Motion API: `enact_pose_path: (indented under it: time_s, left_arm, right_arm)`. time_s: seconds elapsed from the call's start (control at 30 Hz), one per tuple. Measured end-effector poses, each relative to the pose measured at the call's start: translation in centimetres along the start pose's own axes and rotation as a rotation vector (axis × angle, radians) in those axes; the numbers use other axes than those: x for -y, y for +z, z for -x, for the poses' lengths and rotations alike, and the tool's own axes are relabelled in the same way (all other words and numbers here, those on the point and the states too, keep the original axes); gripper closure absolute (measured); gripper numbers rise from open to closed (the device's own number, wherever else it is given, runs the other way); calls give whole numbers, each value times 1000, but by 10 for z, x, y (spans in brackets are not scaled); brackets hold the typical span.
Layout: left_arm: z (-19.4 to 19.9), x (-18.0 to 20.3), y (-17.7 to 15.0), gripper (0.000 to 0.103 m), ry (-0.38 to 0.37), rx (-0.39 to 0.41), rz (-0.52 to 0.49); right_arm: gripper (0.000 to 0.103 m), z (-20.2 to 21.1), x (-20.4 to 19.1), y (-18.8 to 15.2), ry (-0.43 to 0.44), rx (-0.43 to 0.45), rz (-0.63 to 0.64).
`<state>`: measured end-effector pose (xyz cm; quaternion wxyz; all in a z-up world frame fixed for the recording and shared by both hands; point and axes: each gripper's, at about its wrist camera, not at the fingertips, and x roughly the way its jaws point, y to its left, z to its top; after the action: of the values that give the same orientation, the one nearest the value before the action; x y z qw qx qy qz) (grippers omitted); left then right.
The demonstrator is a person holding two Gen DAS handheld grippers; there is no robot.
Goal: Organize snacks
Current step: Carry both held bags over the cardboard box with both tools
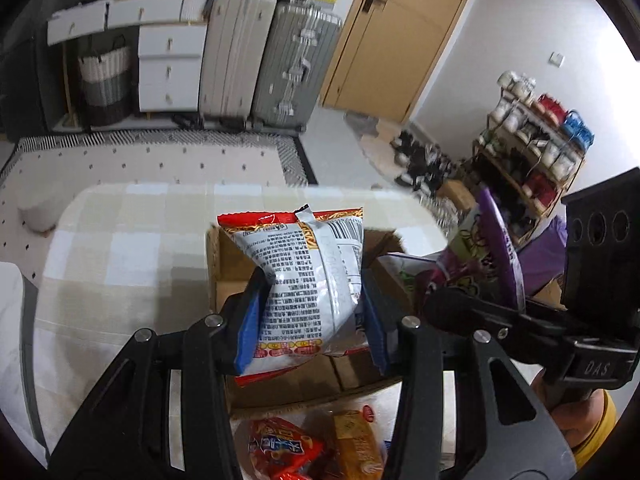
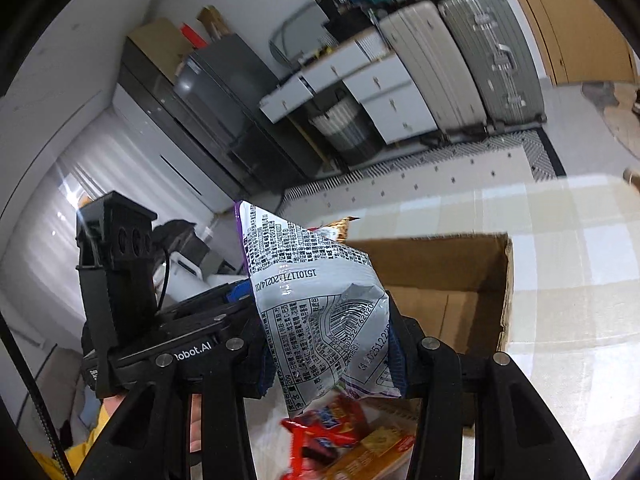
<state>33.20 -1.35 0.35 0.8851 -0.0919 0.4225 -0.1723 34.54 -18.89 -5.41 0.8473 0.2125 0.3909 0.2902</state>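
My left claw point(image 1: 308, 312) pinches a red and silver snack bag point(image 1: 308, 280), held up over the open cardboard box point(image 1: 228, 276) on the checked tabletop point(image 1: 120, 248). My right claw point(image 2: 332, 356) pinches a purple and silver snack bag point(image 2: 320, 300) beside the box's near left corner. More snacks point(image 1: 316, 448) lie by the tabletop's near edge.

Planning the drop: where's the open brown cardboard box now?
The cardboard box sits on the checked tablecloth, directly ahead of both grippers, beneath their held bags.
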Motion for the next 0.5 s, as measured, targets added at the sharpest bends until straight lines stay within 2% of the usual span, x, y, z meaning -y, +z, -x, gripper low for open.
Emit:
enact_pose_path:
  time_s: [0.27, 0.5]
  left_arm:
    - [-79, -22, -8, 61, 25, -83, 13]
    - [-109, -29, -20, 61, 37, -125, -1]
  right_arm:
    - [58, -34, 35, -1, -28, -66, -67]
    - [58, -43, 40, -5, -68, -84, -66]
